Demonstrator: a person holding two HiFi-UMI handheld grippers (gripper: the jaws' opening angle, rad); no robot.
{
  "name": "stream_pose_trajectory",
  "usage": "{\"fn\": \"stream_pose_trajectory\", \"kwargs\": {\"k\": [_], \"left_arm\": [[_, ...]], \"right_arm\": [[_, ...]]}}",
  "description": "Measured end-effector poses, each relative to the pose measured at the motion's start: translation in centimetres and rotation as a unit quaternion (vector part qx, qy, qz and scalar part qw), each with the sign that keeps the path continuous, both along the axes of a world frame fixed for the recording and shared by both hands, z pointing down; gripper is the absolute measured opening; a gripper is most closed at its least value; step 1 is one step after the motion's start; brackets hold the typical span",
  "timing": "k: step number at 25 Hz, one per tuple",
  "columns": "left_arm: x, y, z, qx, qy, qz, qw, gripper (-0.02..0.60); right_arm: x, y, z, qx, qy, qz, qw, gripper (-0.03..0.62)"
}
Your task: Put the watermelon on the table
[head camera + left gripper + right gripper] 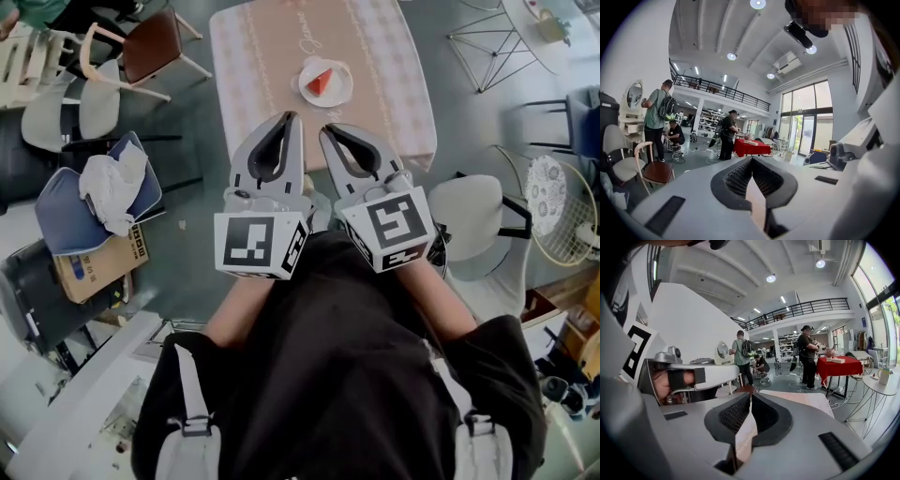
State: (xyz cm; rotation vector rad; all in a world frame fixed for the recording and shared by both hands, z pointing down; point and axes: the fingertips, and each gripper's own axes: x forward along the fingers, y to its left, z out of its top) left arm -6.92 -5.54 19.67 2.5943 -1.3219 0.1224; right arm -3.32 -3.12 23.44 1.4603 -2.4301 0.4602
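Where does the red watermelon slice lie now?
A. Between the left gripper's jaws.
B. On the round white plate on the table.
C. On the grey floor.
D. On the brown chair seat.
B: the red wedge-shaped watermelon slice lies on the round white plate on the pink-clothed table, while the left gripper and right gripper are both shut and empty.

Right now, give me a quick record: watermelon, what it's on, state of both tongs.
watermelon: one red slice, lying on a white plate
plate: on the table with the pale cloth
left tongs: shut, nothing between them
right tongs: shut, nothing between them
contact: neither tongs touches the slice
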Motion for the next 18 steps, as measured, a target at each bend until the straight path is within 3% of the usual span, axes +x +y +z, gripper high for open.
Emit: {"fn": "stream_pose_trajectory", "kwargs": {"k": [18], "left_arm": [[4.0, 12.9, -0.6, 0.018, -0.010, -0.012, 0.9997, 0.009]], "right_arm": [[4.2, 12.7, -0.6, 0.019, -0.015, -0.005, 1.000, 0.026]]}}
